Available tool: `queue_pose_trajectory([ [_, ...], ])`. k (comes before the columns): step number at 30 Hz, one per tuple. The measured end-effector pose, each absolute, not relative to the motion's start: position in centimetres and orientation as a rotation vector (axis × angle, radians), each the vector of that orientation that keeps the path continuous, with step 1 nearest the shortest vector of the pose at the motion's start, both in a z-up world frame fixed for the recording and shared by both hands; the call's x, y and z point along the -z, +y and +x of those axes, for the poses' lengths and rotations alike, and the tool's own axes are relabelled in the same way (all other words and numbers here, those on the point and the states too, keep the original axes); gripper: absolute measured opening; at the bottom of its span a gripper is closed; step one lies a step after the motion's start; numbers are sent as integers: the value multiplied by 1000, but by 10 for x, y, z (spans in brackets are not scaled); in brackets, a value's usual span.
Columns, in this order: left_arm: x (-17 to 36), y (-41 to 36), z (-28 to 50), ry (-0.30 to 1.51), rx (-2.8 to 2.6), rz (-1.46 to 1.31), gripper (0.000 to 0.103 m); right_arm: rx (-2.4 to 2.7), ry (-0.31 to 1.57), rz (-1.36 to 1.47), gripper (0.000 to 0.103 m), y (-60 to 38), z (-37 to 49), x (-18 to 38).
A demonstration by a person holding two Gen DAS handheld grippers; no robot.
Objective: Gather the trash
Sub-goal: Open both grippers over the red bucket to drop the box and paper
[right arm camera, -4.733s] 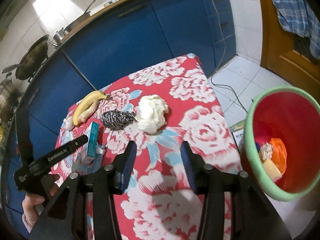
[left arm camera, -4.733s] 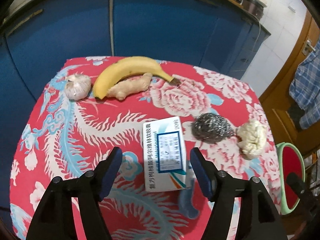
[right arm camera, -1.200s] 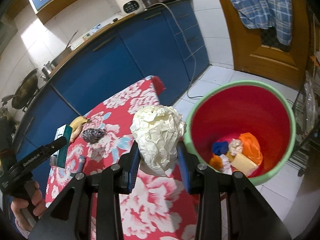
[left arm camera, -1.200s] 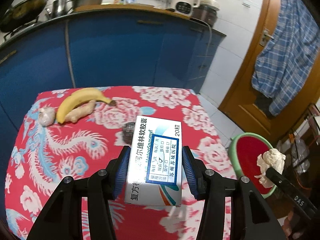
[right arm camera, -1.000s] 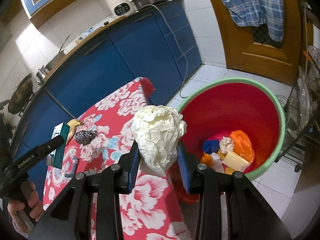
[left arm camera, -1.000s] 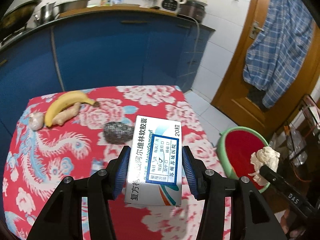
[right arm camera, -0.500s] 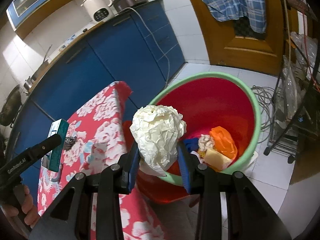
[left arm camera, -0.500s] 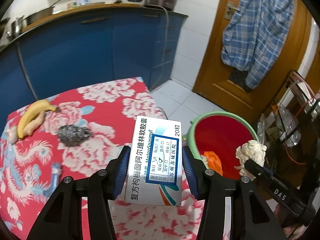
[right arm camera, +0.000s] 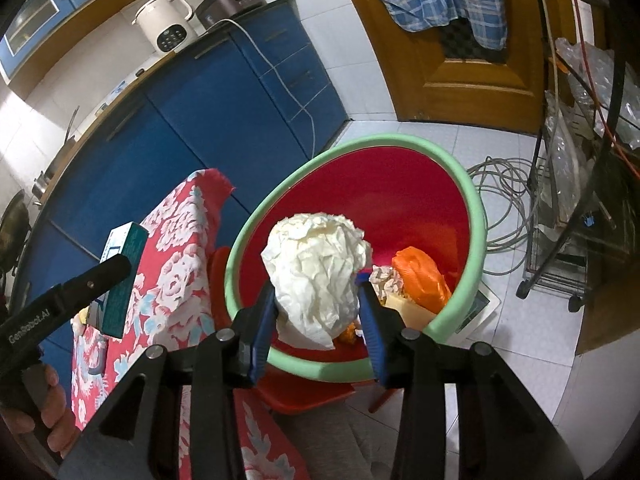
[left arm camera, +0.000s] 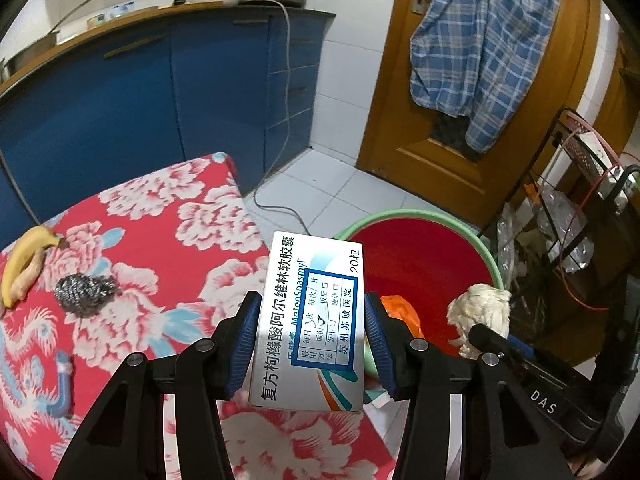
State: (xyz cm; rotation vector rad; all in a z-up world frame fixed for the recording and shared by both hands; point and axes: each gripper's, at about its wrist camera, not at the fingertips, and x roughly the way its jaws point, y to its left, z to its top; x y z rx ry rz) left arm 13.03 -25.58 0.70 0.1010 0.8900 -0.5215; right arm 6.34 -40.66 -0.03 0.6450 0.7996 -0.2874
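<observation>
My left gripper [left arm camera: 312,336] is shut on a white and blue medicine box [left arm camera: 312,320], held above the table's right edge beside the bin. The bin has a red inside and a green rim [left arm camera: 400,216] and stands on the floor with an orange bag and other scraps in it. My right gripper [right arm camera: 316,304] holds a crumpled white paper ball [right arm camera: 316,272] over the bin's mouth [right arm camera: 476,216]. Its jaws are opening, with the ball still between the pads. In the left wrist view the ball [left arm camera: 480,308] shows at the right.
A steel scrubber [left arm camera: 86,290], a banana [left arm camera: 24,256] and a blue tube [left arm camera: 62,380] lie on the red floral tablecloth [left arm camera: 180,220]. A wire rack [left arm camera: 580,240] stands right of the bin. Cables lie on the tiled floor [right arm camera: 504,200]. Blue cabinets stand behind.
Both grippers have swung away from the table toward the bin. The paper ball now hangs over the bin's inside, and the right jaws stand slightly wider.
</observation>
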Motion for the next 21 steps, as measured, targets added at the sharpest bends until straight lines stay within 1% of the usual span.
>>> queue_pose_trajectory([
  [10,6,-277,135,915,548,117,52,286,766,664,49,-414,57,-3],
  [21,20,-308,136,920,616,145,53,312,735,675,50,-421,45,-13],
])
